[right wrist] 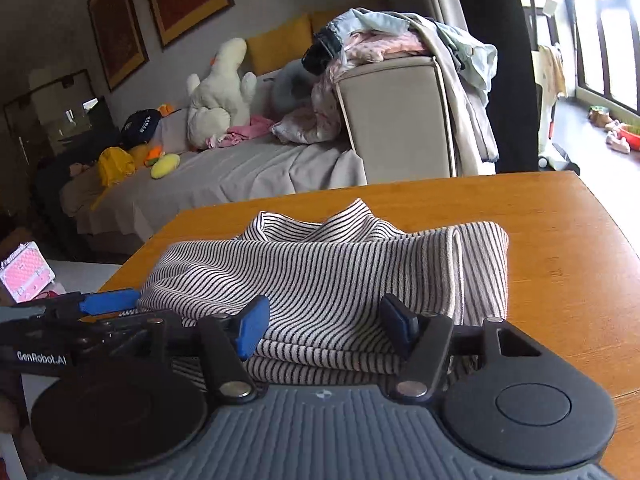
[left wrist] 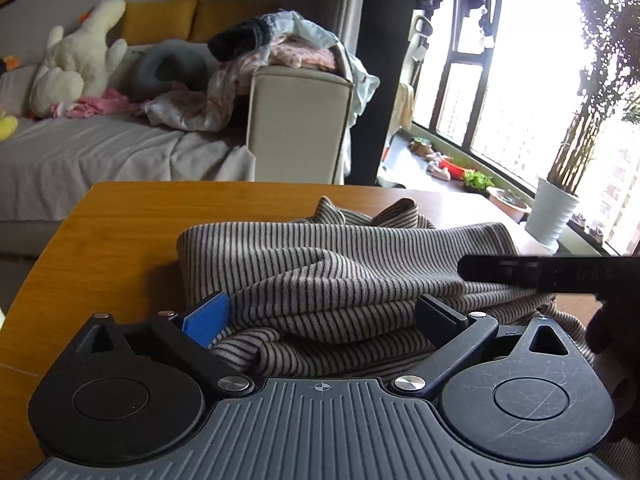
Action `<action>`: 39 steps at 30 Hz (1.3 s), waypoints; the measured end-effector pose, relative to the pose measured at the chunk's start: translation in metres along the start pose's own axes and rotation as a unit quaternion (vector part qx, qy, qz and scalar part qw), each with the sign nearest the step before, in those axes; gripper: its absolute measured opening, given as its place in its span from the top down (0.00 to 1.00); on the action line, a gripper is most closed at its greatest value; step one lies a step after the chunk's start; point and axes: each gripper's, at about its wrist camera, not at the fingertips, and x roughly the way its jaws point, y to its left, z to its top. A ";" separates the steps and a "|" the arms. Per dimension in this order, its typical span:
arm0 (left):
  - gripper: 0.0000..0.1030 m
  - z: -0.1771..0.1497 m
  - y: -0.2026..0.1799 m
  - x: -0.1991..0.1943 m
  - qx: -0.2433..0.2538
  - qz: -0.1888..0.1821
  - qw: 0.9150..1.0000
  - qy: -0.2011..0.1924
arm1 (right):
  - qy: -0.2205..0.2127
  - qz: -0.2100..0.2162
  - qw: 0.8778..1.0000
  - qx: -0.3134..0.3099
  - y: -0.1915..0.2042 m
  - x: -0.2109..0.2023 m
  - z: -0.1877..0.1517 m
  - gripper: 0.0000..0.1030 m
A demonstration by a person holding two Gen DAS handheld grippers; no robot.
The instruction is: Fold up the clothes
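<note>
A striped grey-and-black garment [left wrist: 320, 264] lies folded in a thick bundle on the wooden table [left wrist: 120, 232]. My left gripper [left wrist: 324, 318] stands open at the bundle's near edge, with folds bulging between its wide-apart fingers. One of the right gripper's fingers [left wrist: 520, 274] reaches in from the right as a dark bar over the cloth. In the right wrist view the same garment [right wrist: 340, 272] lies on the table [right wrist: 560, 240]. My right gripper [right wrist: 326, 330] is open, its blue pads astride the layered near edge. One of the left gripper's blue pads [right wrist: 108, 301] touches the bundle's left end.
Behind the table is a covered sofa with a heap of loose clothes [left wrist: 280, 48] on its armrest and a white plush toy [left wrist: 80, 60]. A white plant pot [left wrist: 552, 216] stands by the window. A pink case [right wrist: 26, 272] sits low at the left.
</note>
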 end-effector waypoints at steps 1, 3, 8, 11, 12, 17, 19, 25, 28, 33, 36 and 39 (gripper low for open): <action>0.00 0.000 0.002 0.000 -0.004 0.000 1.000 0.001 | 0.001 -0.001 1.000 -0.004 0.001 0.001 0.000 0.37; 0.00 -0.001 0.001 0.000 -0.005 0.002 1.000 0.001 | 0.003 0.002 1.000 -0.010 0.002 0.002 0.000 0.33; 0.00 -0.002 0.000 -0.003 -0.005 0.008 1.000 -0.005 | 0.001 0.008 1.000 -0.013 0.004 0.001 -0.002 0.29; 0.00 -0.001 0.001 -0.003 -0.009 0.009 1.000 -0.004 | 0.002 0.009 1.000 -0.014 0.003 0.001 -0.001 0.29; 0.00 -0.001 0.001 -0.003 -0.009 0.010 1.000 -0.003 | 0.003 0.009 1.000 -0.017 0.002 0.002 -0.001 0.29; 0.00 -0.001 0.004 0.001 -0.019 0.017 1.000 0.011 | 0.009 -0.004 1.000 -0.028 -0.004 0.008 0.006 0.30; 0.00 0.001 0.010 0.006 -0.038 0.015 0.999 0.026 | 0.016 -0.022 0.999 -0.037 -0.006 0.012 0.009 0.30; 0.00 -0.002 0.012 0.003 -0.043 0.012 0.999 0.024 | 0.054 -0.044 0.991 -0.113 0.008 0.008 0.007 0.30; 0.00 -0.001 0.015 0.001 -0.049 0.004 0.999 0.021 | 0.047 -0.057 0.991 -0.109 0.013 -0.004 0.020 0.30; 0.00 -0.001 0.015 0.002 -0.054 0.006 0.998 0.018 | 0.016 -0.060 0.993 -0.103 0.020 0.000 0.052 0.30; 0.00 0.000 0.013 0.002 -0.052 0.009 0.998 0.017 | 0.028 -0.065 0.994 -0.084 0.019 0.036 0.060 0.31; 0.00 -0.001 0.016 0.002 -0.057 0.005 0.998 0.014 | 0.042 -0.080 0.994 -0.054 0.015 0.074 0.064 0.32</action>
